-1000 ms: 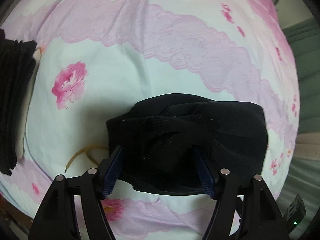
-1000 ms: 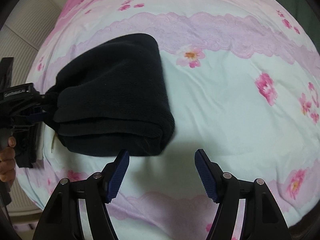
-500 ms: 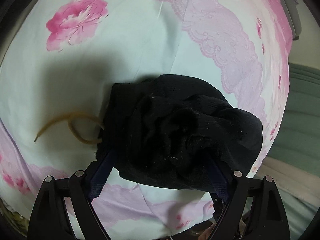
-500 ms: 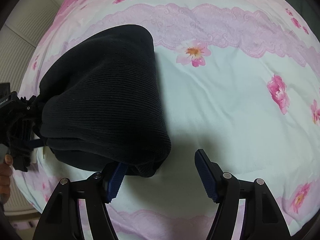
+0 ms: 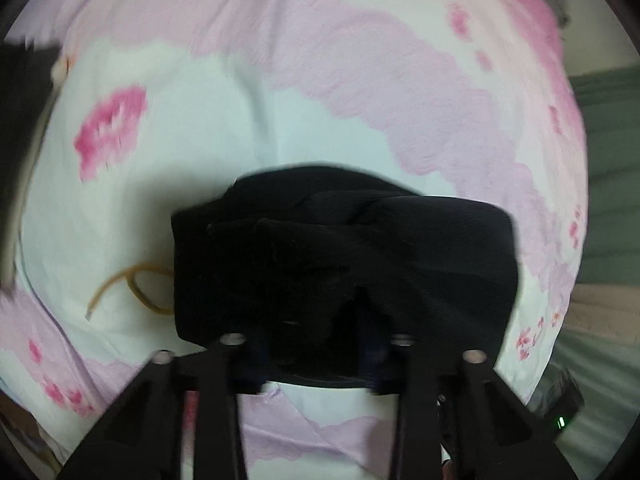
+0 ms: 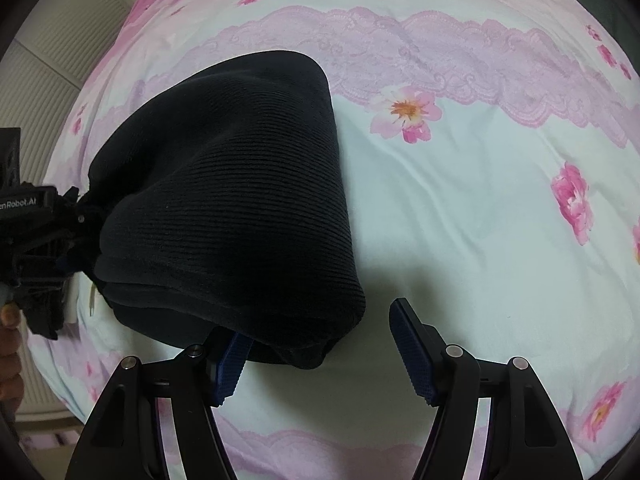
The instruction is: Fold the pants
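Black pants point(image 6: 224, 208), folded into a thick bundle, sit on the flowered bedsheet point(image 6: 460, 220), held at their left end.

Left gripper point(image 5: 316, 344): fingers drawn in on a bunched wad of the black cloth; the pads are buried in fabric, so how deep the bite goes cannot be told. From the right wrist view this gripper shows at the far left edge, clamped on the bundle's end.

Right gripper point(image 6: 320, 356): fingers spread wide, holding nothing. The bundle's near edge overlaps its left finger point(image 6: 230, 364); touching or just above, cannot tell.

Risks, as a judgement:
- A grip on one end only could let the layers sag and slide apart if lifted.
- The open left finger of the right gripper could snag the near edge and drag a layer out.

View differences:
- Left wrist view (motion-blurred) alone shows a tan cord point(image 5: 128, 284) trailing left from under the bundle, and a dark pile point(image 5: 20, 120) at the far left.
- Right wrist view alone shows the smooth ribbed top fold.
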The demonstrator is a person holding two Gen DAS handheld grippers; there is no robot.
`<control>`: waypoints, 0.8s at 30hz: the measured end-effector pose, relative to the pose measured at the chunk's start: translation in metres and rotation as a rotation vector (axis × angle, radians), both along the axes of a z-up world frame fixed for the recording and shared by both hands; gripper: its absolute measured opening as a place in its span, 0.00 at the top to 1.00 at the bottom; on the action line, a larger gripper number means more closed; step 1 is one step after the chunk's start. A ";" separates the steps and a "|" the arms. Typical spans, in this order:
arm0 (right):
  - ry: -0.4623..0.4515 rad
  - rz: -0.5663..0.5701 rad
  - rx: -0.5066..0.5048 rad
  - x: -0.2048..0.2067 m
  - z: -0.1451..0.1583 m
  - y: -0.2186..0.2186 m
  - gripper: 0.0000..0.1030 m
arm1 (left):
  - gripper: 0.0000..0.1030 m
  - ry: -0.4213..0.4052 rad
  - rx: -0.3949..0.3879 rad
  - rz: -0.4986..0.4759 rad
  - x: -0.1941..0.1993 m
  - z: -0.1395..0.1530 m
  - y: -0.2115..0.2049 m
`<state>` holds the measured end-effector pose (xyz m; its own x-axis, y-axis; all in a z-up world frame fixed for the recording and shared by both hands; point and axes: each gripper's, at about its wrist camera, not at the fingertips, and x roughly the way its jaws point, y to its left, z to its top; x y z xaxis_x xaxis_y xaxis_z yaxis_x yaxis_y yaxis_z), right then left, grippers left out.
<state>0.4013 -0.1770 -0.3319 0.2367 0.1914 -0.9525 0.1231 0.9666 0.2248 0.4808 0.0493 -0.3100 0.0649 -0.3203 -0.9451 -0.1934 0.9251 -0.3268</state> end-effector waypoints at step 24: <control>-0.134 0.038 -0.311 -0.014 0.049 -0.016 0.43 | 0.78 -0.145 -0.054 -0.092 -0.043 0.022 0.006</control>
